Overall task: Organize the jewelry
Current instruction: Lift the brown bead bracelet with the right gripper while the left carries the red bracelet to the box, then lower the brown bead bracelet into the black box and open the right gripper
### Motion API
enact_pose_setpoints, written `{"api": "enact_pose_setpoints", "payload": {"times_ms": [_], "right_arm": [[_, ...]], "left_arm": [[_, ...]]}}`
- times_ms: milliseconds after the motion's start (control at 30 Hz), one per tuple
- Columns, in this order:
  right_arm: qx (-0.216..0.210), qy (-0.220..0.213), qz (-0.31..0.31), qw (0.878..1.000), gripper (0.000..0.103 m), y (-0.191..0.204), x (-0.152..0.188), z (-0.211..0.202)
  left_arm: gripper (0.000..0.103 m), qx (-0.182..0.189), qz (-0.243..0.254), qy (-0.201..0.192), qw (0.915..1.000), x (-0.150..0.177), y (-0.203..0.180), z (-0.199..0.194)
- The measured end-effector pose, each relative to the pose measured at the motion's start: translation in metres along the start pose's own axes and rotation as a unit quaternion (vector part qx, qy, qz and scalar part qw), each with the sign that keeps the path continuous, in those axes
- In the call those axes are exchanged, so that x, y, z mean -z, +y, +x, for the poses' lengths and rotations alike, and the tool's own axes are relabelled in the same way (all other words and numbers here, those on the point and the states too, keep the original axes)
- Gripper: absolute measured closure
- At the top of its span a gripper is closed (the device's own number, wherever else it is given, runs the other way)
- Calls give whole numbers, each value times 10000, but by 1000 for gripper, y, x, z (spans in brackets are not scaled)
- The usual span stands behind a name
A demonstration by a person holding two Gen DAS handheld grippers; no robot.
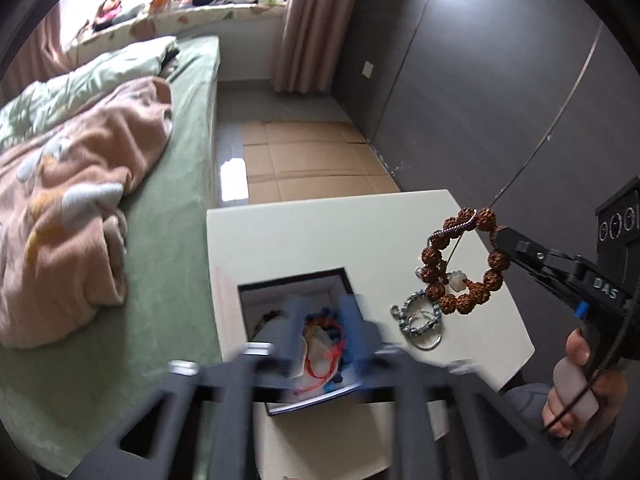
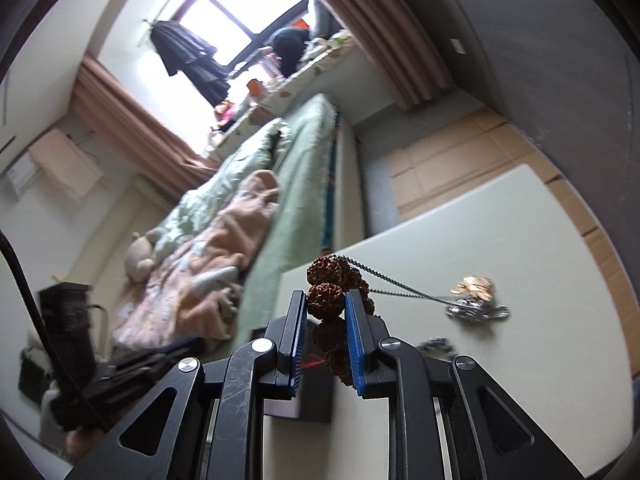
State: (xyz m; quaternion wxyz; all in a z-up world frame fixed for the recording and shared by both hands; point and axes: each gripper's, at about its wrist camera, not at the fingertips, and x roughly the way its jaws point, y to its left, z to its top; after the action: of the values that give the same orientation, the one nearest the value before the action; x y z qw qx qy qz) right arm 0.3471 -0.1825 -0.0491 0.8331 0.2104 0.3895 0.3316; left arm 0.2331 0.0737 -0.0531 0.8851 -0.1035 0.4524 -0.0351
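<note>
My right gripper (image 2: 326, 306) is shut on a brown bead bracelet (image 2: 325, 300) and holds it above the white table (image 2: 500, 240); a silver chain (image 2: 394, 282) hangs tangled on it. In the left wrist view the bracelet (image 1: 464, 260) hangs from the right gripper (image 1: 500, 236) over the table's right side. My left gripper (image 1: 324, 320) is blurred and hovers over an open jewelry box (image 1: 292, 288) holding a red cord and blue pieces; its jaws stand apart with nothing gripped between them. A blue braided bracelet and a silver ring (image 1: 420, 320) lie beside the box.
A gold and silver jewelry pile (image 2: 476, 296) lies on the table's right. A bed (image 1: 176, 208) with a pink blanket stands left of the table. Cardboard sheets (image 1: 312, 160) cover the floor beyond. A dark wardrobe (image 1: 500, 80) is on the right.
</note>
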Motion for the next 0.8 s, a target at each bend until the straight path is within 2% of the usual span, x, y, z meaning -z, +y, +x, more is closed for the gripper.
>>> {"api": "enact_pose_setpoints", "payload": {"times_ms": [33, 67, 233, 400, 700, 800], "right_arm": [[-67, 18, -30, 10000, 83, 5, 1, 3], [-121, 44, -72, 9999, 83, 10, 2, 6], [-333, 204, -250, 9989, 83, 29, 9, 20], [-563, 308, -374, 9972, 82, 45, 14, 31], [-830, 460, -421, 9946, 82, 68, 24, 53], [-993, 422, -245, 9939, 82, 67, 21, 55]], "left_arm": [[25, -50, -42, -68, 10000, 2, 5, -2], [21, -67, -72, -164, 9998, 4, 8, -6], [21, -214, -165, -277, 9993, 10, 26, -17], [21, -300, -245, -194, 9991, 18, 42, -20], [21, -358, -472, -224, 9980, 28, 66, -30], [21, -365, -509, -246, 9977, 30, 70, -34]]}}
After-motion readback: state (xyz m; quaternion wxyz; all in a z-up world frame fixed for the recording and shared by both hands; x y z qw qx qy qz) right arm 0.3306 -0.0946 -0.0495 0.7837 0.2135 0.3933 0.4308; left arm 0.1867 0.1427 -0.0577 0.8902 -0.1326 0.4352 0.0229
